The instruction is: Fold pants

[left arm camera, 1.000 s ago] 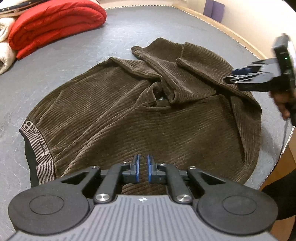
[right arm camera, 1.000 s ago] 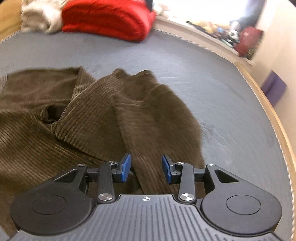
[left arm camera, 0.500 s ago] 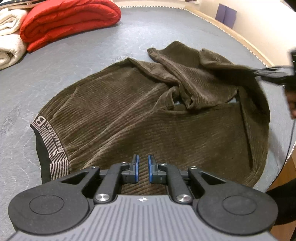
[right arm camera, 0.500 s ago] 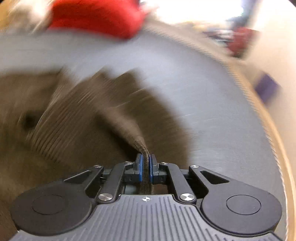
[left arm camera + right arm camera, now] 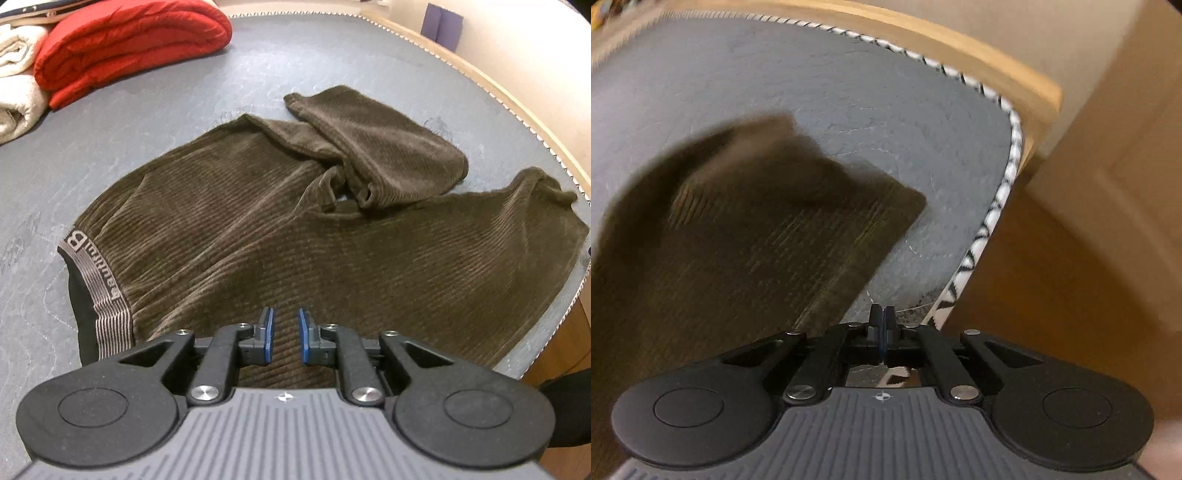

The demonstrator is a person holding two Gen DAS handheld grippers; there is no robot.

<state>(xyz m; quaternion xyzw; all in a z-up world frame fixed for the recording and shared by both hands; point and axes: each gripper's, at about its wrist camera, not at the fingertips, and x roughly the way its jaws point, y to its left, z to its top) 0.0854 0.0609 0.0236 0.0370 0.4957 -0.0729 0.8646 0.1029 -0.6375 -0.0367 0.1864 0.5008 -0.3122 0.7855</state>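
The grey bed (image 5: 332, 51) carries the brown pants (image 5: 295, 229), spread out with one leg folded back. A red blanket (image 5: 129, 40) lies far off. The left gripper (image 5: 284, 336) hovers over the pants, fingers opening, nothing between. The right gripper (image 5: 882, 328) is clenched, empty, at the bed's edge.

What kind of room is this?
Probably a bedroom. The brown corduroy pants lie on a grey mattress with piped edging, inside a wooden frame, and a folded red duvet sits at its far end.
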